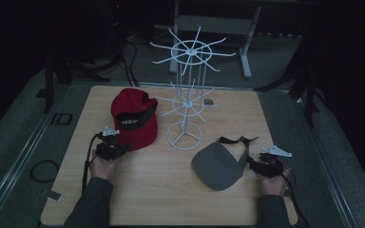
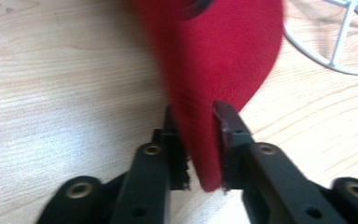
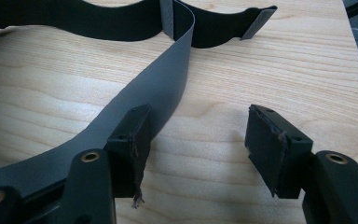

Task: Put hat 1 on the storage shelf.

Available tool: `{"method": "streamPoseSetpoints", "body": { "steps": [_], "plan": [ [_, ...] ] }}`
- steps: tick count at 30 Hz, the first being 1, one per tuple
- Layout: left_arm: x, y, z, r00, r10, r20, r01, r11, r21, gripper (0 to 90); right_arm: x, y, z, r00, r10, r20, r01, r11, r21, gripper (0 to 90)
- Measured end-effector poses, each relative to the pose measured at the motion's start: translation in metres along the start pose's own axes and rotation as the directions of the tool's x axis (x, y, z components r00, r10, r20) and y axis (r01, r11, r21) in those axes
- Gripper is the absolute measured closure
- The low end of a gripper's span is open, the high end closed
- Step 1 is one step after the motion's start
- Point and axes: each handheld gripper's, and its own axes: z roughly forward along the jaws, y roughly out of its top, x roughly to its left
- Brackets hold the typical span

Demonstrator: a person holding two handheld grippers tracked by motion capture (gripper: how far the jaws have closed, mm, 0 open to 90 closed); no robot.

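Item 1, red cap (image 1: 134,118): lies on the wooden table (image 1: 171,199) at about 9 o'clock from the white wire rack (image 1: 186,102), crown toward 12 o'clock, brim toward 6 o'clock, so its long axis runs 12 to 6 with a slight lean. Item 2, left gripper (image 1: 110,148): sits at the cap's 6 o'clock end; in the left gripper view its jaws are clamped on the red brim edge (image 2: 205,140), cloth pinched between both pads. Item 3, grey visor (image 1: 218,165): lies flat at about 5 o'clock from the rack base, peak toward 7 o'clock, black strap (image 1: 237,140) trailing toward 1 o'clock; long axis roughly 7 to 1. Item 4, right gripper (image 1: 266,161): rests at the visor's 3 o'clock side, jaws standing wide apart; in the right gripper view 1 pad lies just beside the grey band (image 3: 158,88), the other over bare wood, nothing gripped. Risks, as judged: the left hold takes only the very rim of the brim, so a quick lift could let the cap slip out or swing crown-down and catch the rack's lower prongs (image 1: 168,102). On the right, closing from this stance may pinch only 1 thin layer of band, or miss it and scrape the table; the loose strap could then snag a prong as the visor rises. The light rack may tip if either hat drags against it.
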Motion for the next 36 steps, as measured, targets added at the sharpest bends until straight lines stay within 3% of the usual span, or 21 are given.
{"method": "streamPoseSetpoints", "body": {
  "steps": [1, 2, 3, 9, 22, 36],
  "plan": [
    [-0.001, 0.000, -0.001, 0.9999, 0.012, -0.003, -0.012, 0.9999, -0.005, 84.4, 0.000, 0.000, 0.000, 1.0000, 0.000, 0.000, 0.000, 1.000, 0.000, 40.6],
    [-0.004, -0.001, -0.001, 0.9985, 0.051, -0.022, -0.051, 0.9987, -0.006, 85.2, 0.000, 0.000, 0.000, 1.0000, 0.000, 0.000, 0.000, 1.000, 0.000, 40.6],
    [-0.005, -0.002, -0.001, 0.9984, 0.051, -0.023, -0.051, 0.9987, -0.009, 85.4, 0.000, 0.000, 0.000, 1.0000, 0.000, 0.000, 0.000, 1.000, 0.000, 40.6],
    [-0.001, -0.009, -0.001, 0.9999, 0.012, -0.008, -0.012, 0.9984, -0.054, 85.7, 0.000, 0.000, 0.000, 1.0000, 0.001, 0.000, -0.001, 1.000, 0.000, 40.6],
    [0.003, -0.011, -0.007, 0.9999, 0.003, -0.016, -0.004, 0.9955, -0.094, 86.0, 0.000, 0.000, 0.000, 1.0000, 0.000, 0.000, 0.000, 1.000, 0.000, 40.6],
    [0.007, -0.003, -0.023, 0.9993, -0.002, -0.037, -0.004, 0.9848, -0.174, 86.0, 0.000, 0.000, 0.000, 1.0000, 0.000, -0.001, 0.000, 1.000, 0.000, 40.6]
  ]
}}
